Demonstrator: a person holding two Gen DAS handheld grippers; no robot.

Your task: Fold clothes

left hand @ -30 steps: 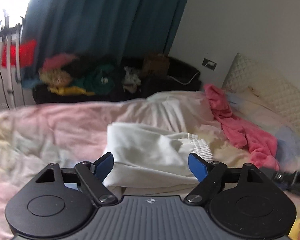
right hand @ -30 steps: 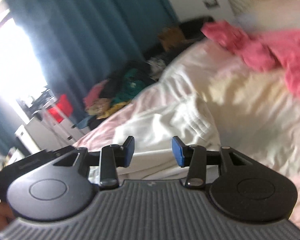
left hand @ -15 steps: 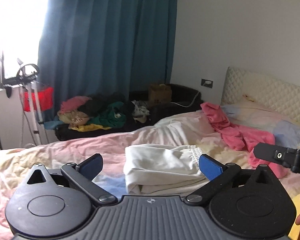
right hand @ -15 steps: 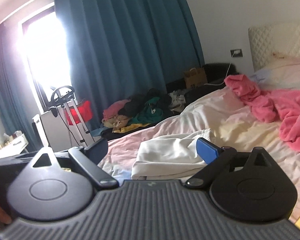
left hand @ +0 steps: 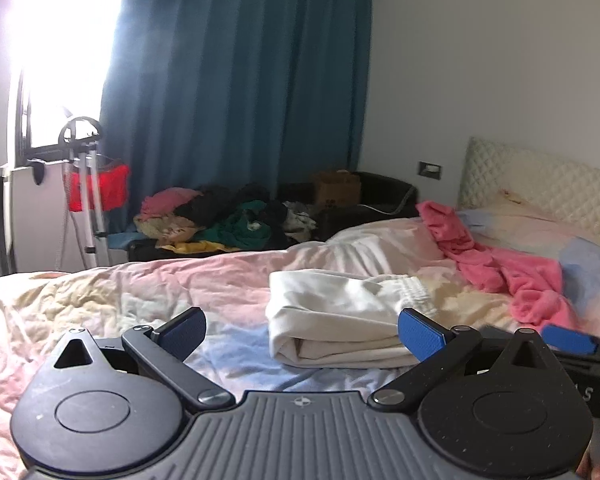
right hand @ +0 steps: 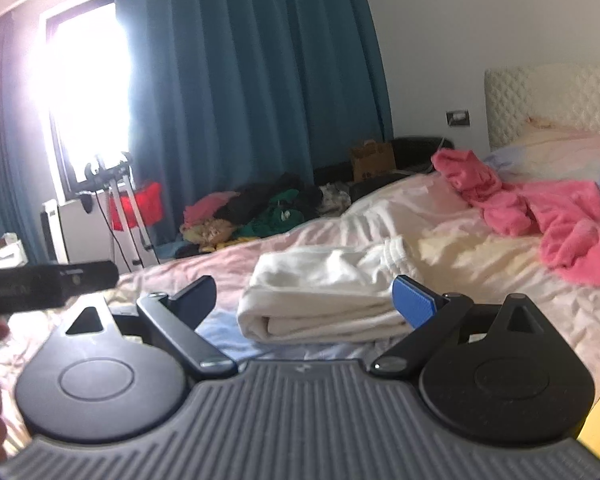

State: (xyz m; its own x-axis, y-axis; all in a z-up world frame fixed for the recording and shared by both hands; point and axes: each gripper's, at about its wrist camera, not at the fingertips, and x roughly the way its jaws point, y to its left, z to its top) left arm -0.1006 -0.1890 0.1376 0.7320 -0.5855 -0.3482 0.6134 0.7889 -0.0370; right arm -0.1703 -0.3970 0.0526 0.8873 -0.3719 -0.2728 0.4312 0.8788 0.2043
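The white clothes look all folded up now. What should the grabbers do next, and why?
Probably go for the pink garment next. The white bundle lies folded on the bed, both the left gripper and right gripper are open and empty, and the pink one lies crumpled.

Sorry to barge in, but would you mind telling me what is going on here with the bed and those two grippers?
A person is folding clothes on the bed with a handheld gripper in each hand. A white garment lies folded on the bedspread. The left gripper and right gripper are both open and hold nothing, pointing at the garment without touching it. A pink garment lies crumpled, not yet folded, near the headboard. More clothes are heaped beyond the bed, by the blue curtain.
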